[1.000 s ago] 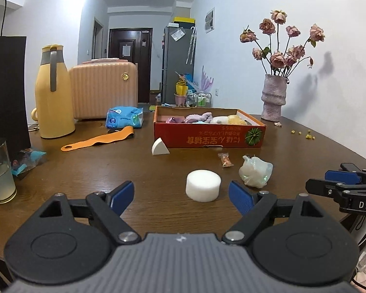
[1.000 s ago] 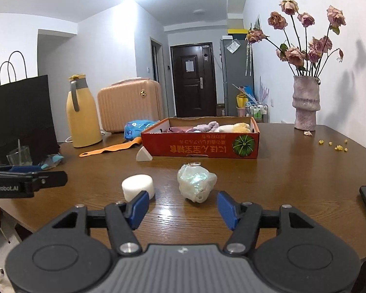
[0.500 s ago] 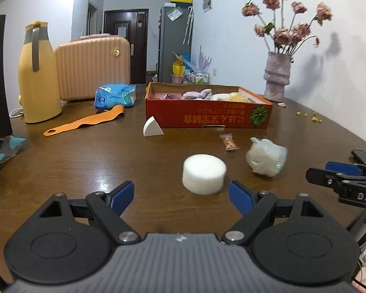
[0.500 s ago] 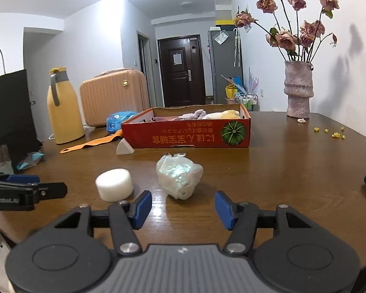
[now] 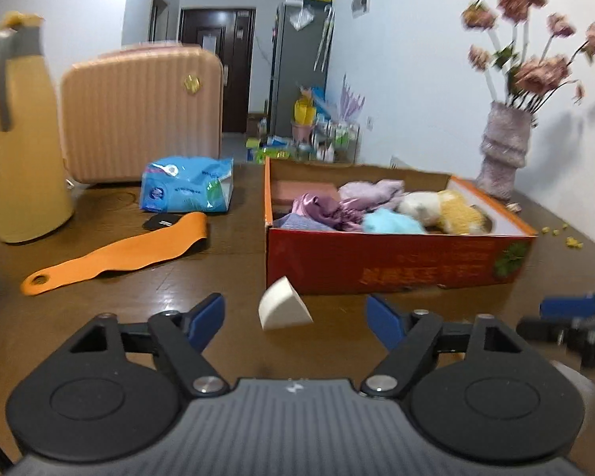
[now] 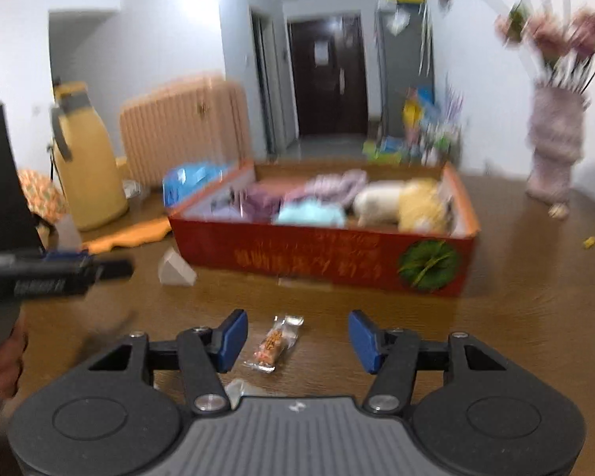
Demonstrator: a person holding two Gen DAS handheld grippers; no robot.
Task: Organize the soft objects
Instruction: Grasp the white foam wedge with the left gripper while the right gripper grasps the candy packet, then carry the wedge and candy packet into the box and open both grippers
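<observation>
A red cardboard box (image 5: 396, 265) holds several soft things: purple cloths, a light blue fluffy piece (image 5: 392, 222) and a white-and-yellow plush (image 5: 444, 208). It also shows in the right wrist view (image 6: 337, 254). A white wedge sponge (image 5: 283, 309) lies on the table between the fingers of my open, empty left gripper (image 5: 297, 317); it shows in the right wrist view (image 6: 174, 269) too. My right gripper (image 6: 297, 339) is open and empty, with a small snack packet (image 6: 275, 343) between its fingers. A bit of the crumpled white bag (image 6: 238, 388) shows under it.
A yellow thermos jug (image 5: 18, 139), a pink suitcase (image 5: 142, 111), a blue wipes pack (image 5: 186, 190) and an orange strap (image 5: 115, 254) stand on the left of the brown table (image 5: 218, 273). A vase of dried roses (image 5: 503, 150) stands at the back right.
Both grippers have moved forward towards the box and risen. The round white sponge and the crumpled bag have passed out of sight beneath them. Both grippers stay open.
</observation>
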